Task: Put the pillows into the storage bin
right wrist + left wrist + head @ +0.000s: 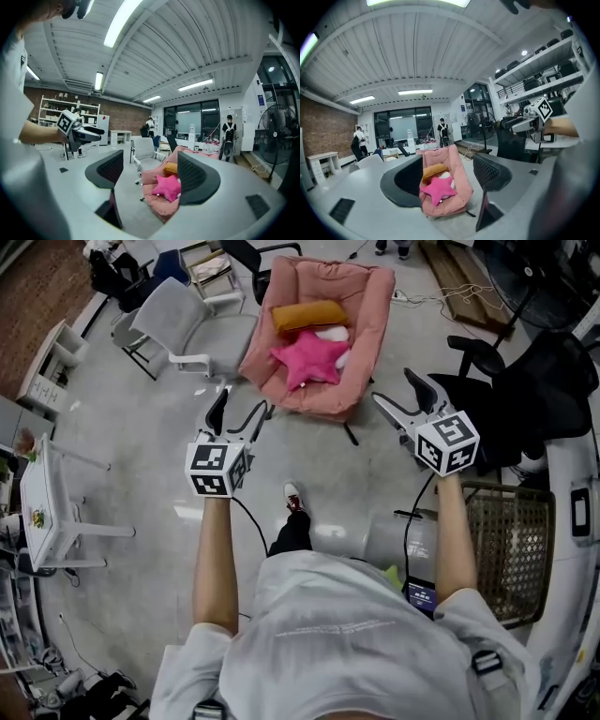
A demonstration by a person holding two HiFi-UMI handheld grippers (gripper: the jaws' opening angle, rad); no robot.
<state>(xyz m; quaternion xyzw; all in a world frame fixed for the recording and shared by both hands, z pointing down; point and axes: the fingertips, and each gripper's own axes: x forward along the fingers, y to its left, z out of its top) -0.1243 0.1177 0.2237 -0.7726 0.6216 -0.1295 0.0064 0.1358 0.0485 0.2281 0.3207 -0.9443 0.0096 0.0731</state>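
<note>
Setting: open workshop floor, grey, seen from above by the head view.

1. Pink lounge chair: stands on the floor at the far centre, well apart from the person. It carries all three pillows.
2. Orange pillow: oblong, lying across the far part of the chair's seat.
3. Pink star-shaped pillow: lies nearer than the orange one, just in front of it, with its points spread over the seat.
4. White pillow: mostly covered; a part shows between the orange pillow and the star, toward the right.
5. Storage bin: brown, with mesh walls, on the floor at the near right beside the person's right arm. What lies inside cannot be made out.
6. Left gripper: held out level at the left, pointing toward the pink chair. Its fingers stand wide apart and press on nothing; the chair shows far beyond the gap.
7. Right gripper: held out at the right, likewise aimed at the chair. Its fingers are spread wide with nothing between them; the star pillow shows in the distance past them.
8. Grey office chair: far left, just beside the pink chair.
9. Black office chair: far right.
10. White desk: left edge, small items on top.
11. Grey cylinder: on the floor, near right, next to the bin.
</note>
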